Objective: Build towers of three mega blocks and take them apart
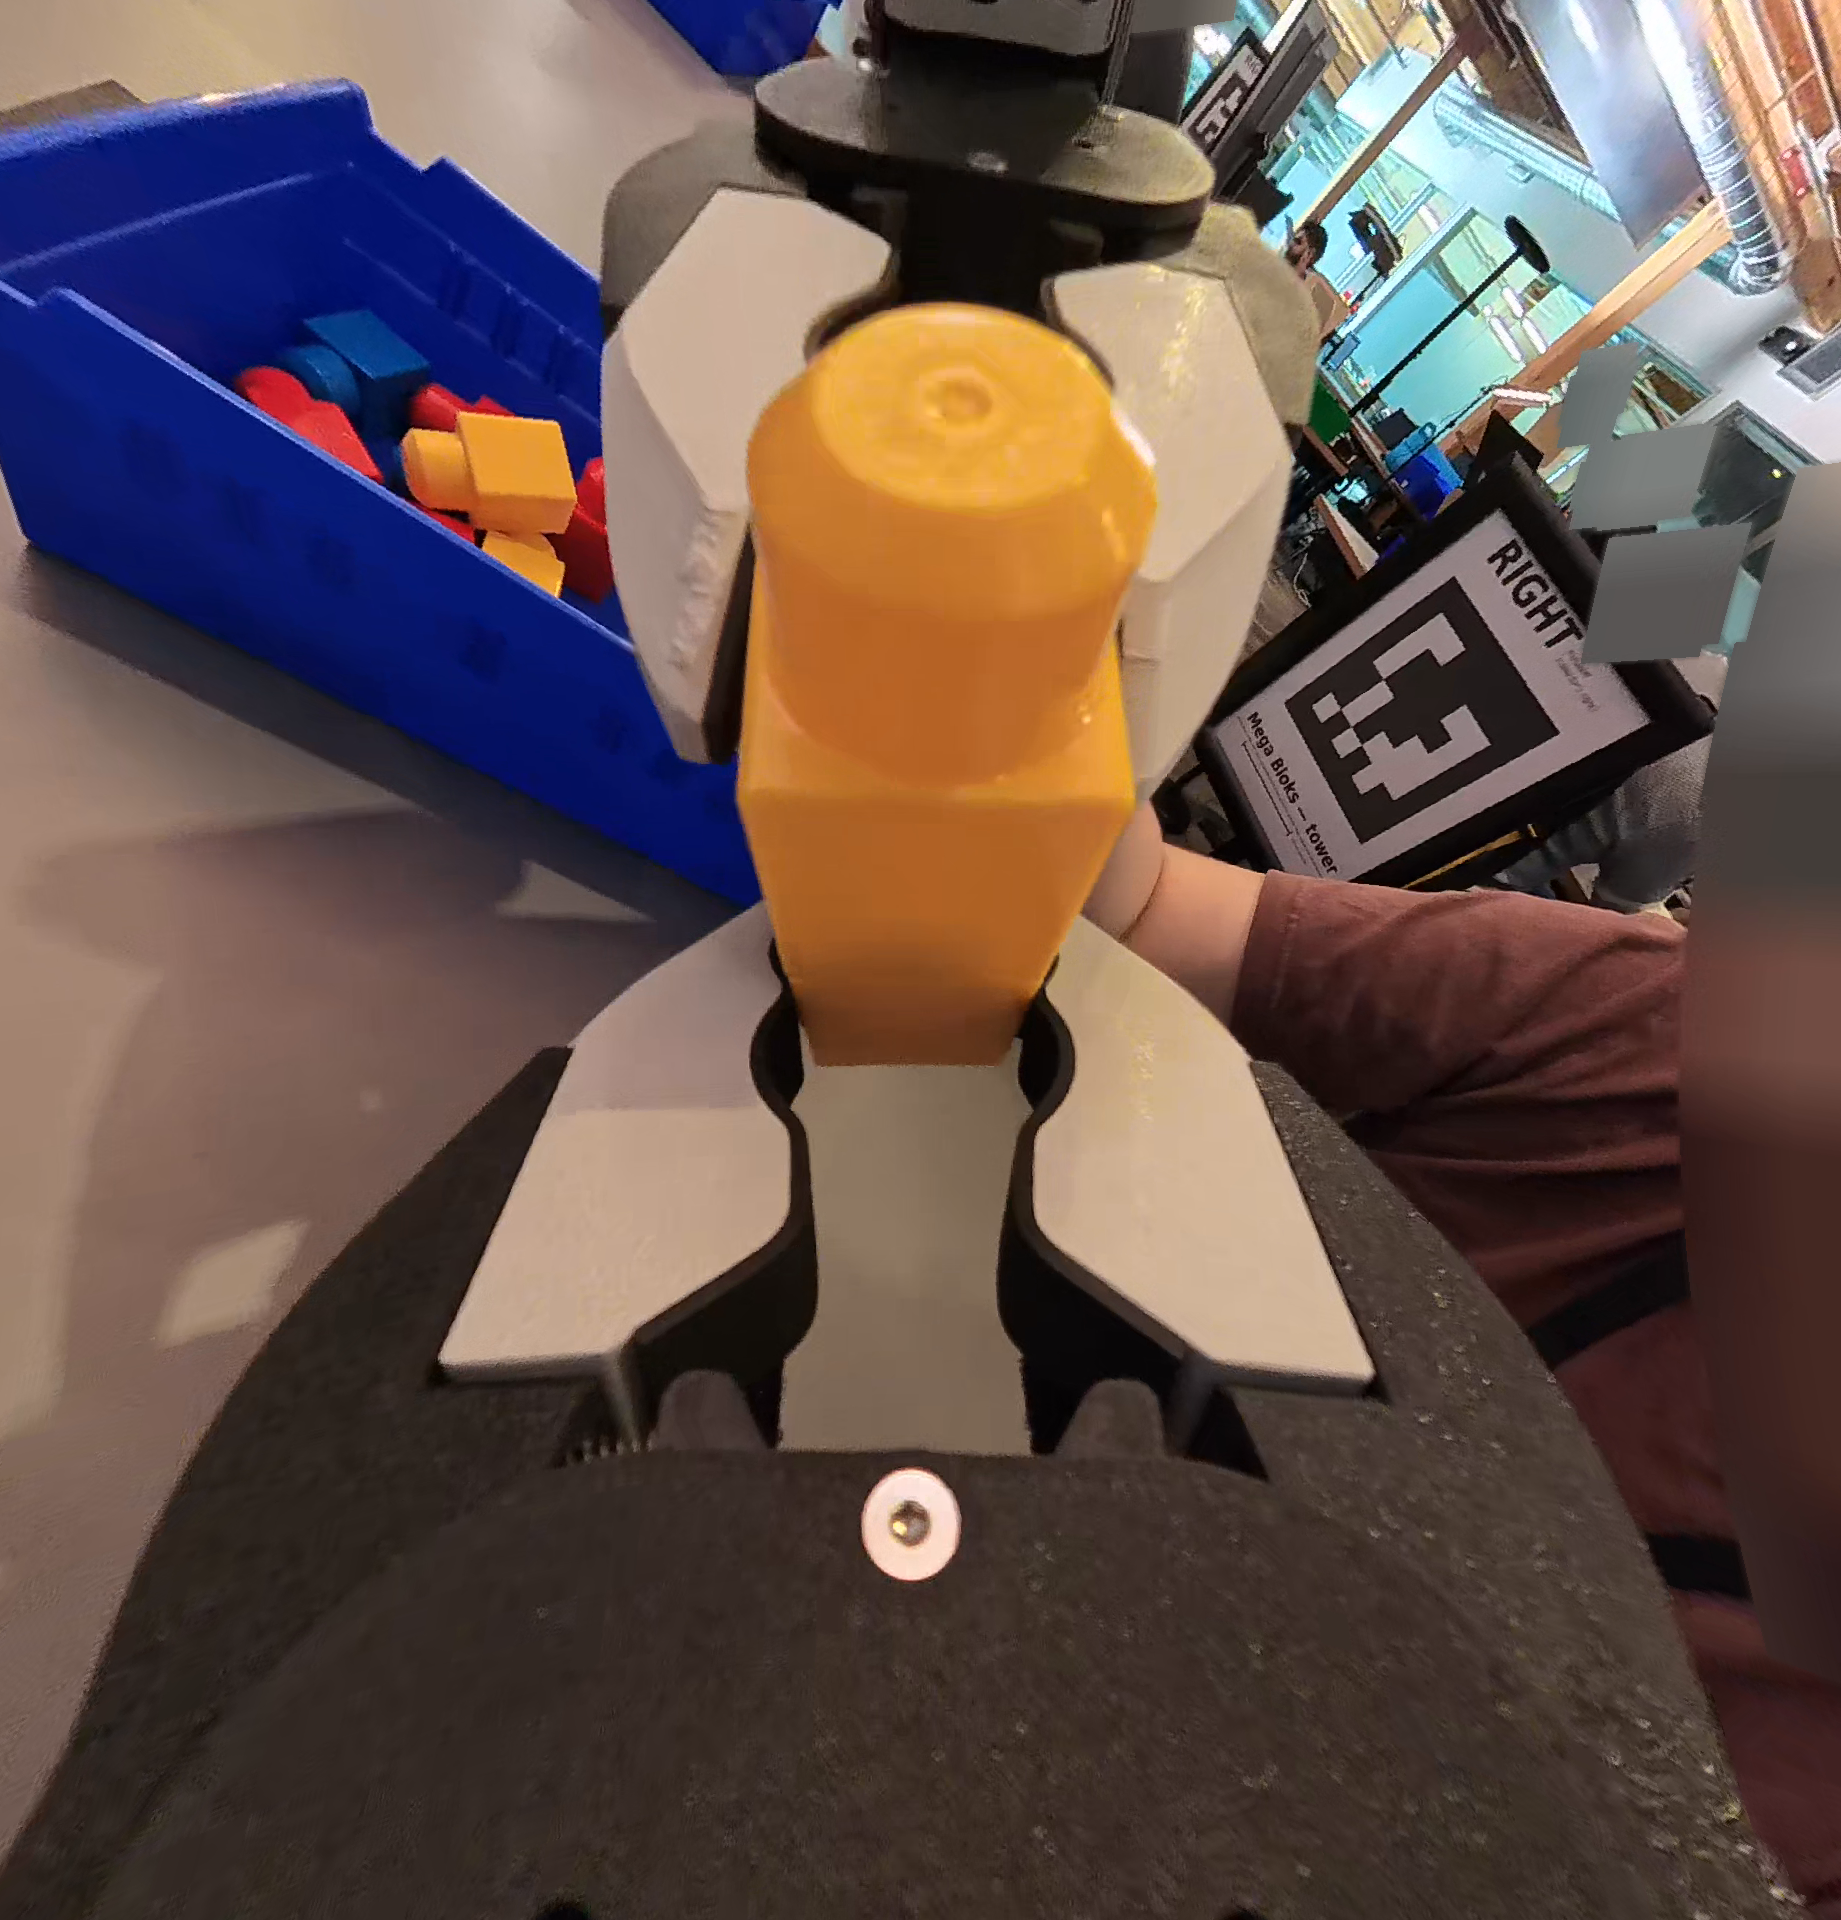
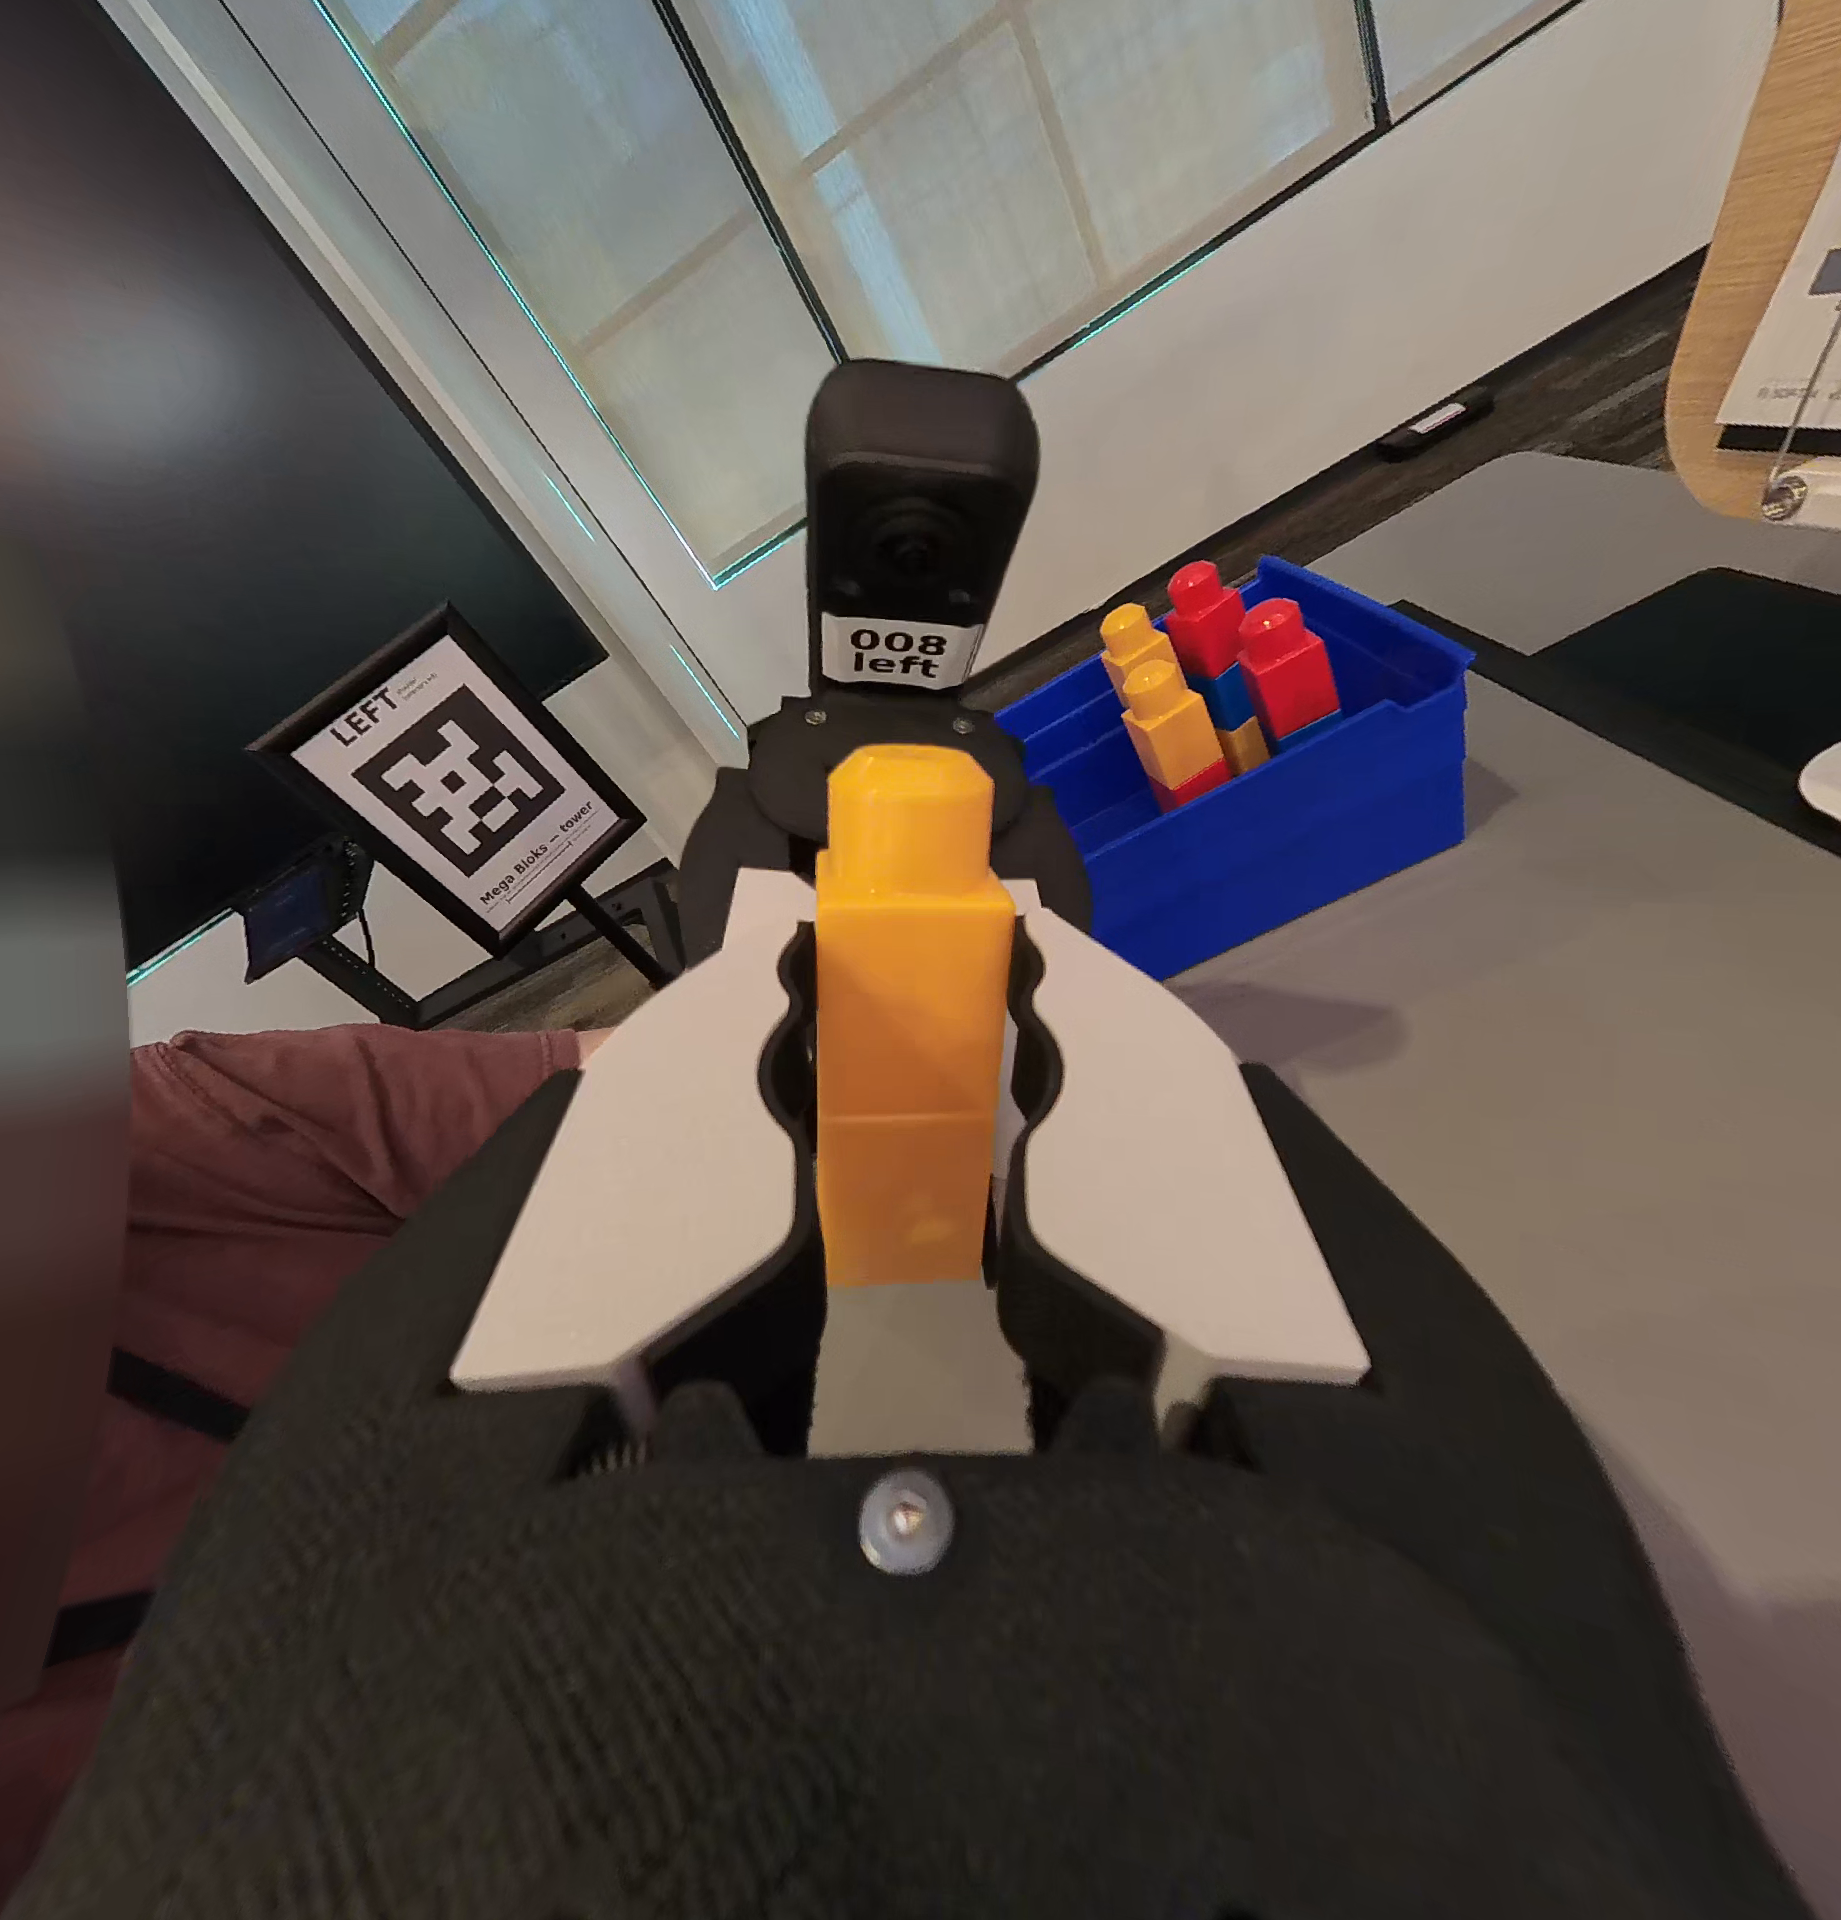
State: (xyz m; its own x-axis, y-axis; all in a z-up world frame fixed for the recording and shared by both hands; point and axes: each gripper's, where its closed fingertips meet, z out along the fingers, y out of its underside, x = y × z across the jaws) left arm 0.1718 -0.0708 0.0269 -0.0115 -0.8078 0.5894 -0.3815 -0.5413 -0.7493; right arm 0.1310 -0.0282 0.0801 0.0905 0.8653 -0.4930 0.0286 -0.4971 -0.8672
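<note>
A yellow mega block stack is held between both grippers above the grey table [image 2: 1518,1091]. In the right wrist view my right gripper [image 2: 908,935] is shut on the stack [image 2: 905,1039]. Two yellow blocks joined at a seam lie along its fingers, with the stud pointing at the left gripper. White fingers [image 2: 765,883] of the left gripper flank the far block. In the left wrist view my left gripper [image 1: 911,997] is shut on the base of the yellow block [image 1: 926,883], with its stud toward the camera. The right gripper's white fingers [image 1: 687,468] stand on either side of the stud.
A blue bin [image 1: 220,260] at the left holds loose red, blue and yellow blocks. Another blue bin [image 2: 1311,862] holds several upright towers. Framed marker signs [image 1: 1435,707] [image 2: 459,779] stand beyond the table. A person's maroon sleeve [image 1: 1467,1039] [image 2: 324,1101] is close by. Some 7 centimetres of space lies between my two pairs of fingers.
</note>
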